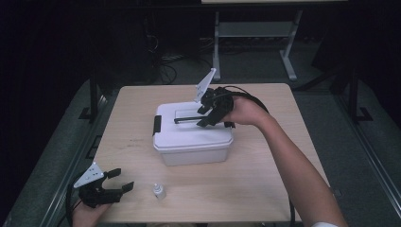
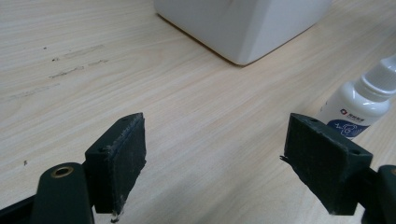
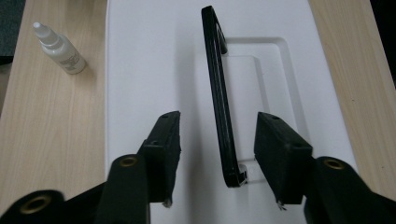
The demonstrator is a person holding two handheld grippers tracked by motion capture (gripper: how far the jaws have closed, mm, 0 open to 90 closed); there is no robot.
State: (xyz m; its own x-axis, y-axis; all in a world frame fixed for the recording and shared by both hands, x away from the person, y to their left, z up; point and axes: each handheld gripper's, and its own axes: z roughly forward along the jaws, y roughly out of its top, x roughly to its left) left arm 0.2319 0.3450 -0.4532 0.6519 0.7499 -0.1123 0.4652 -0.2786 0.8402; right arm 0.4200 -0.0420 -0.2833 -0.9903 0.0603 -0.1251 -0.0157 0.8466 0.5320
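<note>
Under your right gripper [image 1: 203,112] lies the pale wooden table [image 1: 265,175], and on it the white plastic storage box with a flat lid [image 1: 189,137], directly below the jaws. Its thin black carrying handle [image 3: 219,107] stands raised from the lid's recess and runs between your two pads [image 3: 170,140]; the jaws are about half open, and a gap shows on both sides of the handle, so nothing is gripped. A black latch [image 1: 156,125] sits on the box end farthest from that gripper.

Your left gripper [image 1: 116,182] rests low near the table's front edge, jaws wide open and holding nothing. Just off its right jaw stands the small white plastic dropper bottle [image 2: 359,102], with a corner of the box ahead of it; bare tabletop lies between the pads.

From above, you see both hands and the whole box. The right gripper view gives the handle's clearance inside the jaws, while the left gripper view shows the blue print on the bottle's label.
</note>
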